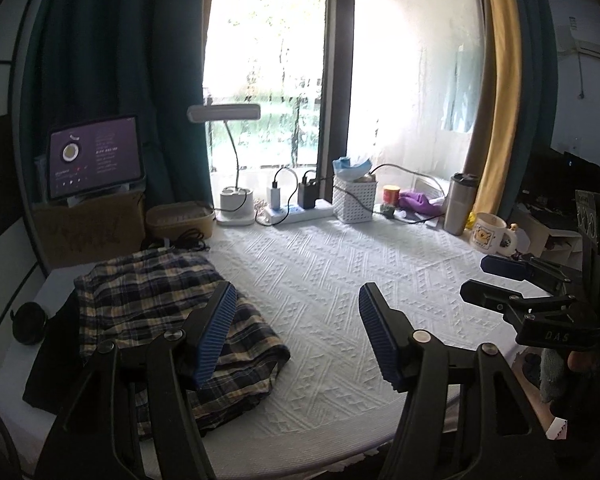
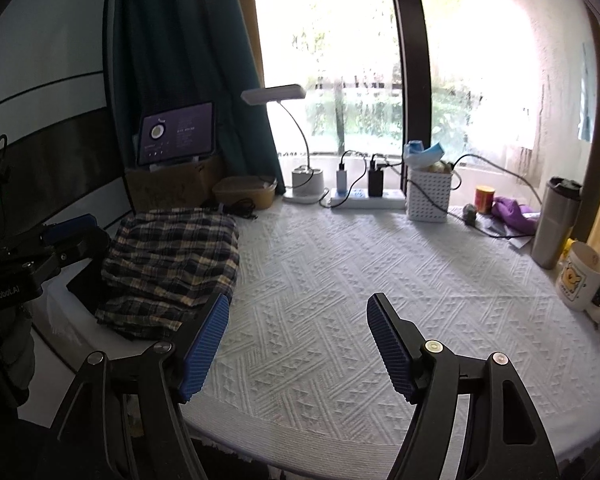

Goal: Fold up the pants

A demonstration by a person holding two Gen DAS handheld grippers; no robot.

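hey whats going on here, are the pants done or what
A person is folding pants with a handheld gripper in each hand. The plaid pants lie as a folded bundle at the left edge of the table, partly on a dark garment. Both the left gripper and the right gripper are open and empty, above the white cloth, not touching the pants. The folding looks finished or nearly so.
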